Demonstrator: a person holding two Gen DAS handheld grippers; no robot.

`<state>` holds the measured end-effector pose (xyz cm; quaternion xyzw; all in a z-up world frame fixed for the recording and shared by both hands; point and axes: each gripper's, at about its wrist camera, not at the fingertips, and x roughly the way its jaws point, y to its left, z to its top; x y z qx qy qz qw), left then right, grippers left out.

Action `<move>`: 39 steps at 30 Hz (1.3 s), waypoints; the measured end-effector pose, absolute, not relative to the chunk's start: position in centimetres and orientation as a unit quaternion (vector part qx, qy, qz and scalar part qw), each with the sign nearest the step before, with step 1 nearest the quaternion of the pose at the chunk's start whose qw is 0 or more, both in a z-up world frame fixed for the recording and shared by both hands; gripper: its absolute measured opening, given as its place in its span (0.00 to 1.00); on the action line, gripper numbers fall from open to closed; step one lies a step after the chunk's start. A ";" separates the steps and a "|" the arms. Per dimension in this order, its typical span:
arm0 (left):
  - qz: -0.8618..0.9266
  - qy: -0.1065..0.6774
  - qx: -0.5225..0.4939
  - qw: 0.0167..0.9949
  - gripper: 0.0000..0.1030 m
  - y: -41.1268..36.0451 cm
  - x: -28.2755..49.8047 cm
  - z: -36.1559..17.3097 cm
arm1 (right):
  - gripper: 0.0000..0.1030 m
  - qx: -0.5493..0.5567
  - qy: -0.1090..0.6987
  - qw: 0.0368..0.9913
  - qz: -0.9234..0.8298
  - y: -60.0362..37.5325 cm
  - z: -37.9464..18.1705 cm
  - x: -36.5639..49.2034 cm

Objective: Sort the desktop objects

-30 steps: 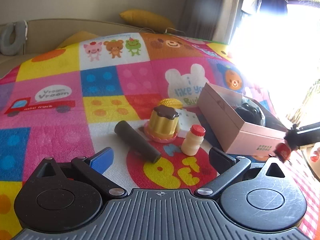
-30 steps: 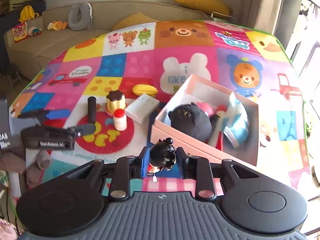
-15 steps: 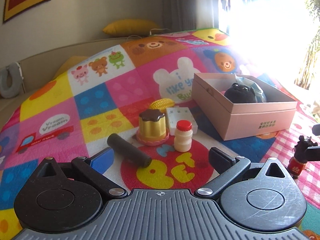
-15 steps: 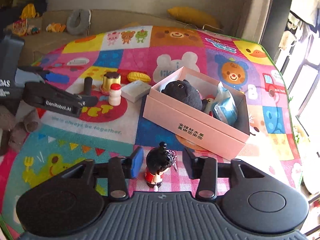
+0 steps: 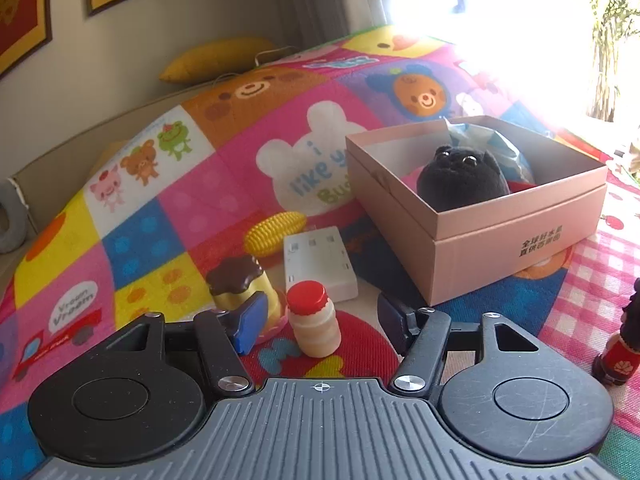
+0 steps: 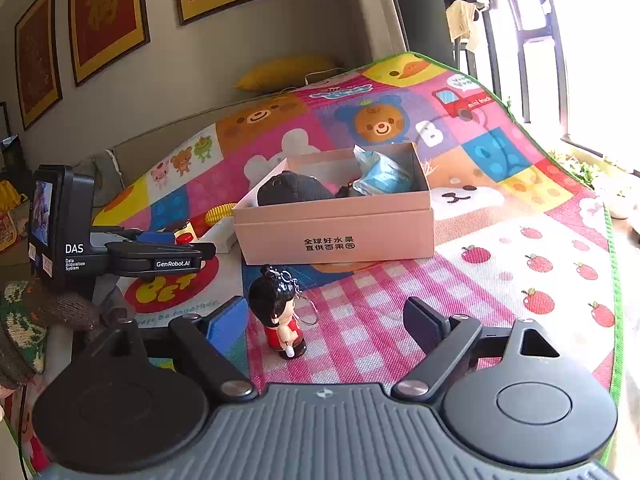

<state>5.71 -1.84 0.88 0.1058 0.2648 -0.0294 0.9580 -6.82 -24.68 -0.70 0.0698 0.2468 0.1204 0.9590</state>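
A pink box (image 5: pixel 500 240) holds a black plush (image 5: pixel 460 176) and a blue packet (image 6: pixel 380 174); the box also shows in the right wrist view (image 6: pixel 336 232). My left gripper (image 5: pixel 320 316) is open around a small white bottle with a red cap (image 5: pixel 314 320). A pudding toy (image 5: pixel 240 284), a white block (image 5: pixel 318 262) and a yellow corn toy (image 5: pixel 274 232) lie just beyond. My right gripper (image 6: pixel 324 320) is open around a small doll in red (image 6: pixel 280 312) that stands on the mat; the doll also shows at the left wrist view's right edge (image 5: pixel 620 344).
A colourful play mat (image 6: pixel 500 240) covers the surface, with its green edge at the right. A yellow cushion (image 5: pixel 220 58) lies at the back. The left gripper's body (image 6: pixel 120 252) stands left of the box in the right wrist view.
My right gripper has set the doll down on the mat and opened wide. My left gripper has moved forward and its fingers now flank the bottle; the dark cylinder is out of view.
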 end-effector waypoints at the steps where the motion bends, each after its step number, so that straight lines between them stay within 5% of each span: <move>1: -0.028 0.269 0.106 0.957 0.59 -1.8 5.8 0.6 | 0.83 0.074 0.250 0.958 0.120 -24.7 -1.0 -6.7; 4: -0.030 0.283 0.092 0.954 0.35 -1.2 6.3 0.4 | 0.86 0.092 0.259 0.955 0.115 -25.0 -1.8 -6.3; 6: -0.031 0.282 0.083 0.955 0.28 -0.9 6.2 0.6 | 0.86 0.101 0.268 0.952 0.112 -25.2 -2.4 -6.0; 16: -0.120 0.291 0.059 0.947 0.29 -2.4 1.2 2.0 | 0.88 0.122 0.271 0.948 0.113 -26.1 -1.4 -5.6; 19: -0.136 0.298 0.050 0.943 0.34 -2.5 -0.1 1.3 | 0.88 0.126 0.269 0.949 0.103 -26.8 -0.1 -4.4; 22: -0.132 0.293 0.050 0.946 0.59 -2.2 -0.7 0.7 | 0.88 0.145 0.271 0.948 0.087 -27.6 0.8 -2.6; 26: -0.137 0.294 0.030 0.946 0.66 -1.3 -0.8 0.4 | 0.89 0.175 0.282 0.941 0.065 -29.2 1.3 1.5; 28: -0.137 0.285 0.020 0.949 0.78 -1.0 -1.0 0.4 | 0.89 0.192 0.290 0.936 0.050 -30.0 1.3 4.0; 39: -0.158 0.267 0.006 0.951 0.91 -0.7 -1.6 0.6 | 0.98 0.209 0.330 0.918 0.070 -27.0 -0.3 10.0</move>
